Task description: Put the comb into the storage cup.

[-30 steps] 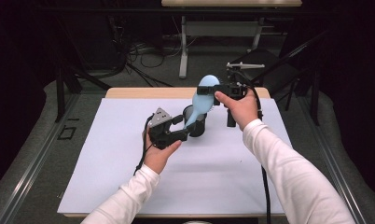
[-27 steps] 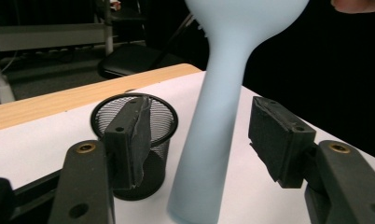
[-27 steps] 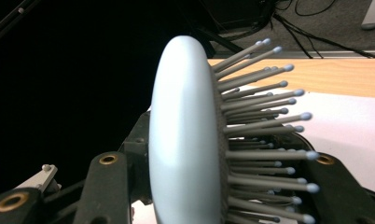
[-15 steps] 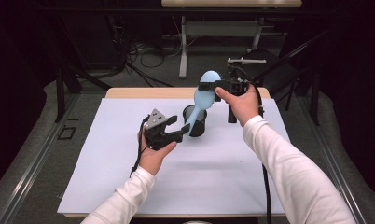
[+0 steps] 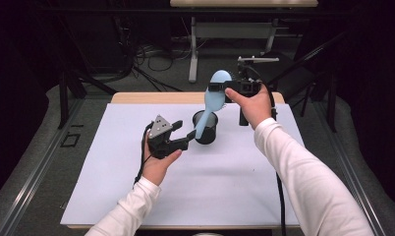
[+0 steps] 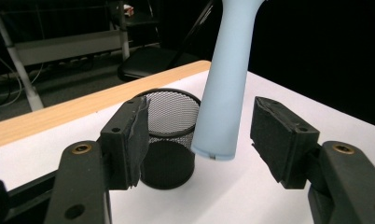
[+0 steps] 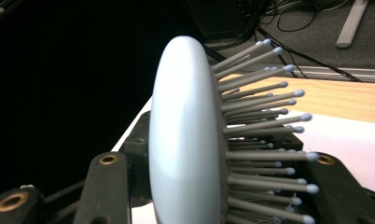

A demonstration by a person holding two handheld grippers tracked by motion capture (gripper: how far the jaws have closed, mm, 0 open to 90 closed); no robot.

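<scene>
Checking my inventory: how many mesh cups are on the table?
1: a black mesh cup mid-table, beneath the blue hairbrush handle. None appears hidden.

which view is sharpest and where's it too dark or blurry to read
High view: white table cover evenly lit and crisp, floor and room behind near black. Left gripper view: mesh cup and hairbrush handle sharp, the near pads of the left claw softer, right background black. Right gripper view: brush head very close, slightly soft, bristles readable, left half dark.

White mat [image 5: 112, 162] brightly lit, surroundings dark; close brush [image 7: 185, 140] slightly soft.
</scene>
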